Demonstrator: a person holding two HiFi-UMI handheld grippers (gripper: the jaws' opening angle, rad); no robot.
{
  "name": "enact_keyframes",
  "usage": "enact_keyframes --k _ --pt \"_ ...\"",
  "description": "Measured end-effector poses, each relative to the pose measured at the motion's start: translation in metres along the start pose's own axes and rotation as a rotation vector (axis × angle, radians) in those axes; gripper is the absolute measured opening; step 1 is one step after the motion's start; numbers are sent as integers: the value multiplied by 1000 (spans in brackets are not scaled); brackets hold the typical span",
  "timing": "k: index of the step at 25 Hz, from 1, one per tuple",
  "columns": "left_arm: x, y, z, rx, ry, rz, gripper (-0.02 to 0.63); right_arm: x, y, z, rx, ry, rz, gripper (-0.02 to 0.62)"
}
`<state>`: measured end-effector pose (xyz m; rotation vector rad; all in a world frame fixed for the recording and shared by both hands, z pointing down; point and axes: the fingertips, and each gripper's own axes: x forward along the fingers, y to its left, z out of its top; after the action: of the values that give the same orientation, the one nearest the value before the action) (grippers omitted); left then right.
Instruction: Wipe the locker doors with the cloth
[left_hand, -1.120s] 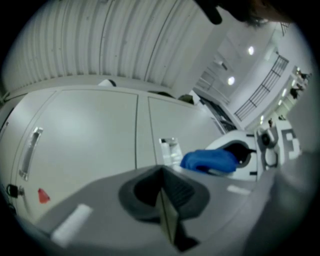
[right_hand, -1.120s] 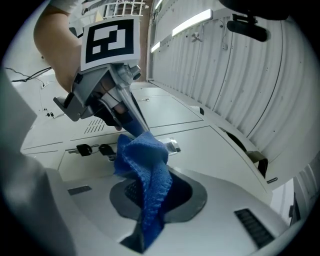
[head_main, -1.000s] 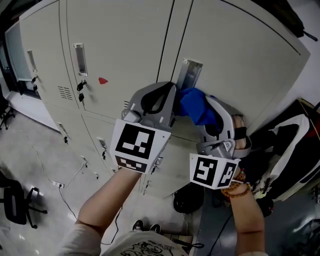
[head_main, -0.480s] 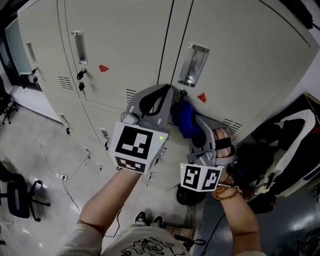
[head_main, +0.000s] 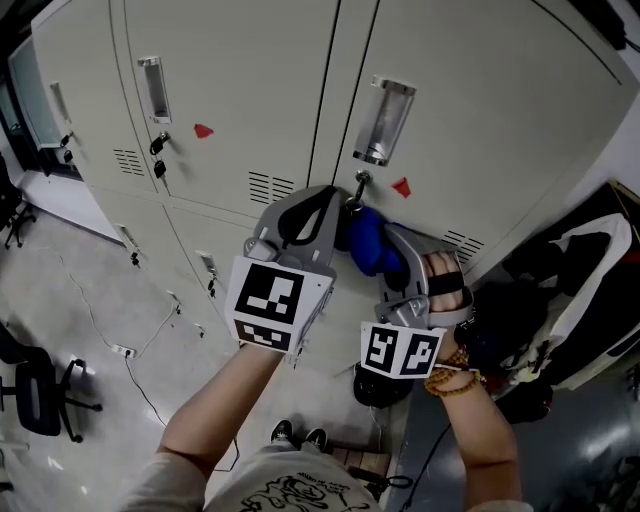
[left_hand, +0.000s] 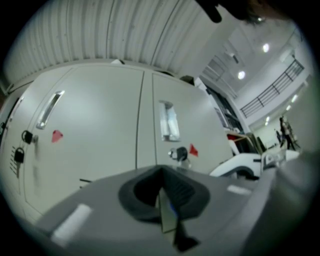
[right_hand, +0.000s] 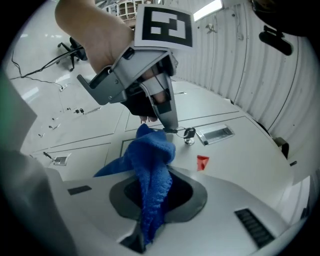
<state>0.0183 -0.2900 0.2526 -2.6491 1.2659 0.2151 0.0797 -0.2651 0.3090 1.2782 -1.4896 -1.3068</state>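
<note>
A blue cloth (head_main: 368, 240) lies bunched against the beige locker door (head_main: 480, 120), just below its key lock (head_main: 358, 182) and metal handle recess (head_main: 380, 120). My right gripper (head_main: 385, 250) is shut on the cloth (right_hand: 150, 160), which rises out of its jaws in a folded strip. My left gripper (head_main: 338, 203) stands close on the left with its jaws together. Its tip (right_hand: 167, 122) meets the cloth's upper corner. In the left gripper view a sliver of blue shows between that gripper's (left_hand: 167, 202) jaws.
A red triangular sticker (head_main: 401, 187) sits right of the lock, another (head_main: 204, 130) on the neighbouring door (head_main: 250, 80). Lower doors carry hanging keys (head_main: 205, 265). Dark bags and a white item (head_main: 570, 290) lie at the right. An office chair (head_main: 35, 400) and cables (head_main: 120, 350) are on the floor.
Both grippers and the cloth have slid down the door, from over the handle recess to below the lock. Over the last half second they barely moved.
</note>
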Motion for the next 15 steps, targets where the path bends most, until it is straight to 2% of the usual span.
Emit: enact_keyframes --k 6,15 --pt "0 -2 33 18 -58 -1 -2 -9 -44 -9 -43 29 -55 46" --pt "9 -17 112 98 -178 -27 -2 -9 -144 2 -141 23 -184 46"
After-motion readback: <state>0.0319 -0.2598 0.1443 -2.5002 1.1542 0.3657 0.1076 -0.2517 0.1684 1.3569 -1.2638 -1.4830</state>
